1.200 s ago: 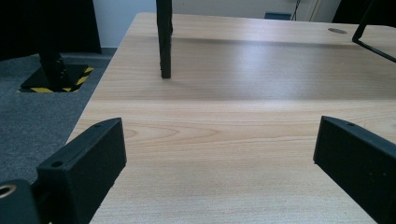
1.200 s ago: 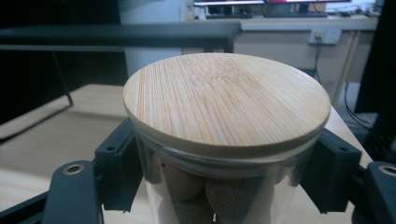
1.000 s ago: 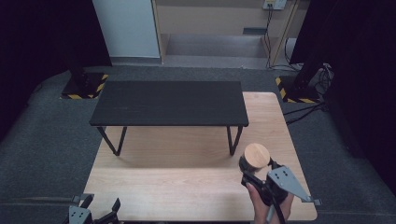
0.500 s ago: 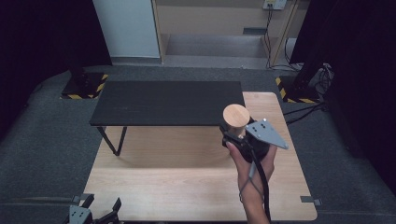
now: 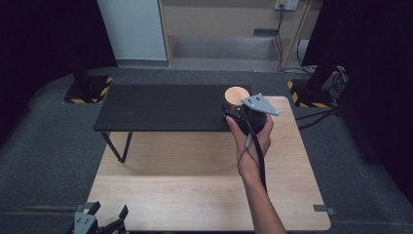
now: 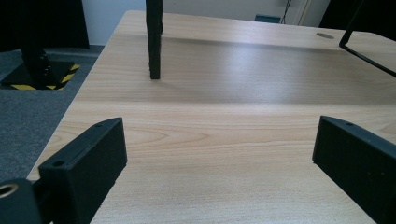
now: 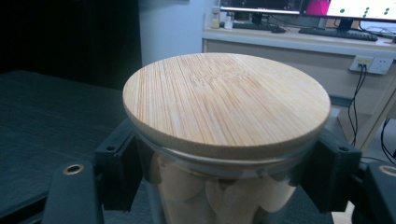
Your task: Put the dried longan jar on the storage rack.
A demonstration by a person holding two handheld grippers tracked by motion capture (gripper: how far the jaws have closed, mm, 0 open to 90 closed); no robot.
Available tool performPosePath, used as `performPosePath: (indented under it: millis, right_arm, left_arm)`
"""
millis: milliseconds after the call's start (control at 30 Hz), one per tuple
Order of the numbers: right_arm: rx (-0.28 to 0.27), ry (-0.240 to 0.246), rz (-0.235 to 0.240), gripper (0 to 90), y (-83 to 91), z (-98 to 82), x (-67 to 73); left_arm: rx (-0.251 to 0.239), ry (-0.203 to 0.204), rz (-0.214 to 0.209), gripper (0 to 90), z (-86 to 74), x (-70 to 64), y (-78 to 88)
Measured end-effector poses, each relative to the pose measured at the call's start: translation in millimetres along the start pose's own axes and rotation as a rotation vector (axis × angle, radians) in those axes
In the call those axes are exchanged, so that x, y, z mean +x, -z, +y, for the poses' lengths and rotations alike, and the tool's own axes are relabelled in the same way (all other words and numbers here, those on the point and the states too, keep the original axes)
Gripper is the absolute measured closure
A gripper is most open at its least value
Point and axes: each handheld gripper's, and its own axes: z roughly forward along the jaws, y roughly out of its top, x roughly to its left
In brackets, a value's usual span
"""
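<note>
Jar (image 5: 236, 95) stands upright, clamped in the right gripper (image 5: 243, 108) jaws above the black shelf (image 5: 160, 107); left gripper (image 5: 100, 222) jaws gape, well apart.

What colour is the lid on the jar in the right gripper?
Light bamboo tan with fine straight grain; the lid shows best in the right gripper view.

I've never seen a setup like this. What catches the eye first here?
A glass jar with a round bamboo lid, clamped in the right gripper above the right end of a low black table. The left gripper sits open at the near left corner of the pale wooden table.
</note>
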Motion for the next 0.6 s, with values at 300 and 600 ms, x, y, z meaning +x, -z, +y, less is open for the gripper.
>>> performPosePath:
  millis: [300, 600]
  right_arm:
    - [0.032, -0.007, -0.010, 25.9, -13.3, -2.0, -4.4]
    - [0.040, -0.020, -0.004, 25.9, -16.5, -4.2, -8.2]
  left_arm:
    - [0.003, 0.006, 0.001, 1.7, -0.5, 1.9, -3.6]
    - [0.006, 0.004, -0.002, 1.7, -0.6, 1.5, -4.6]
